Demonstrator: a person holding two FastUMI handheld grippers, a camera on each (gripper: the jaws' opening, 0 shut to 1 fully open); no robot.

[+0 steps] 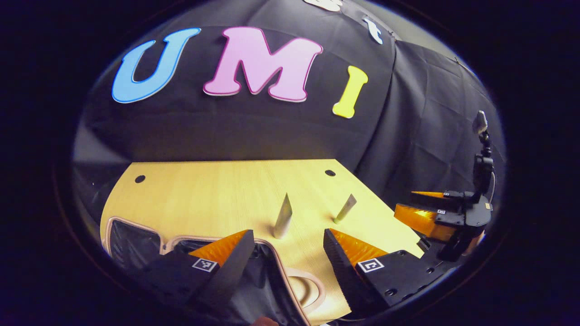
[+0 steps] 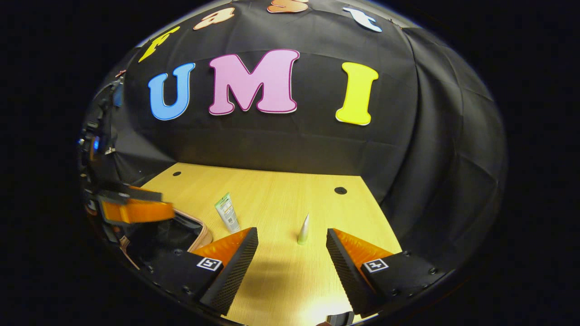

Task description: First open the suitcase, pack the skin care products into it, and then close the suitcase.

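Note:
The suitcase [image 1: 134, 223] lies open at the table's near left, its pale pink rim around a dark lining. Two skin care tubes stand upright on the wooden table: a silvery tube [image 1: 283, 216] just beyond my left gripper [image 1: 287, 233], and a second tube [image 1: 345, 209] to its right. The left gripper is open, hovering over the suitcase's right edge. In the right gripper view the labelled tube [image 2: 227, 212] stands by the suitcase rim [image 2: 203, 232], and the thin tube [image 2: 303, 231] stands just ahead of my open right gripper [image 2: 291, 231].
The wooden table [image 1: 217, 194] has two dark round holes [image 1: 330, 173] near its far edge. Black cloth walls close in behind and to the right. The right gripper [image 1: 405, 201] hangs beyond the table's right edge; the left gripper [image 2: 166, 203] is over the suitcase.

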